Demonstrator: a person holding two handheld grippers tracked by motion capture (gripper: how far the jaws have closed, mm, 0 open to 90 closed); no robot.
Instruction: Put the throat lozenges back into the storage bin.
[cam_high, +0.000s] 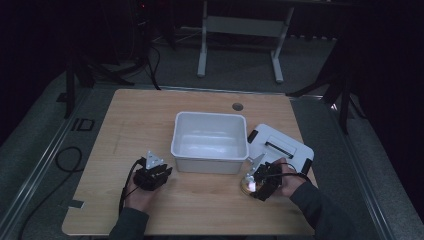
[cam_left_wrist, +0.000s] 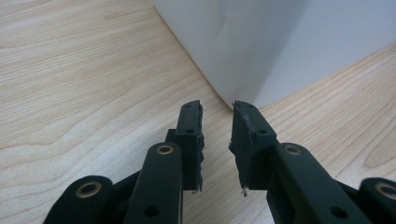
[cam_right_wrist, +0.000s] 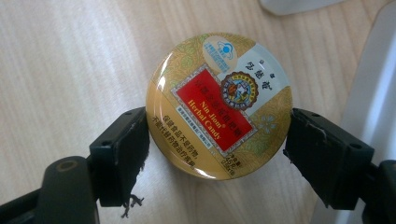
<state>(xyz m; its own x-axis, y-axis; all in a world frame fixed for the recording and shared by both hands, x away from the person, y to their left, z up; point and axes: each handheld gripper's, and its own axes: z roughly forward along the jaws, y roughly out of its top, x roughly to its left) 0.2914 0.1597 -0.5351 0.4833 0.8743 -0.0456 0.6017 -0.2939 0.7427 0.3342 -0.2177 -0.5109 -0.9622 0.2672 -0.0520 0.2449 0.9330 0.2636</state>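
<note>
A round gold candy tin (cam_right_wrist: 218, 105) lies flat on the wooden desk (cam_high: 150, 125), near its front right corner, just in front of the white plastic bin (cam_high: 210, 165) and beside the bin's white lid (cam_high: 295, 145). The right gripper (cam_right_wrist: 217, 149) straddles the tin: its two black fingers (cam_right_wrist: 122, 154) stand at the tin's opposite edges, the left pad touching the rim or nearly so, the right pad close beside it; whether they press cannot be told, so the tin is bracketed, not surely held. The left gripper (cam_left_wrist: 218, 140) rests low over the desk at the bin's near left corner, its fingers (cam_left_wrist: 189, 135) parted with nothing between them. Judged risks: the tin is shallow, smooth and curved, so pads closing on the rim may slide off, tipping it or shooting it sideways across the desk; a grip off the widest line would squeeze it out toward the lid; a lift on so thin a wall may let it pivot and drop before it clears the bin wall. Legible writing on the lid's red panel reads "Nin Jiom Herbal Candy", with Chinese lines beneath, a round emblem and more Chinese characters on the pale band; the smaller print is too fine to read.
</note>
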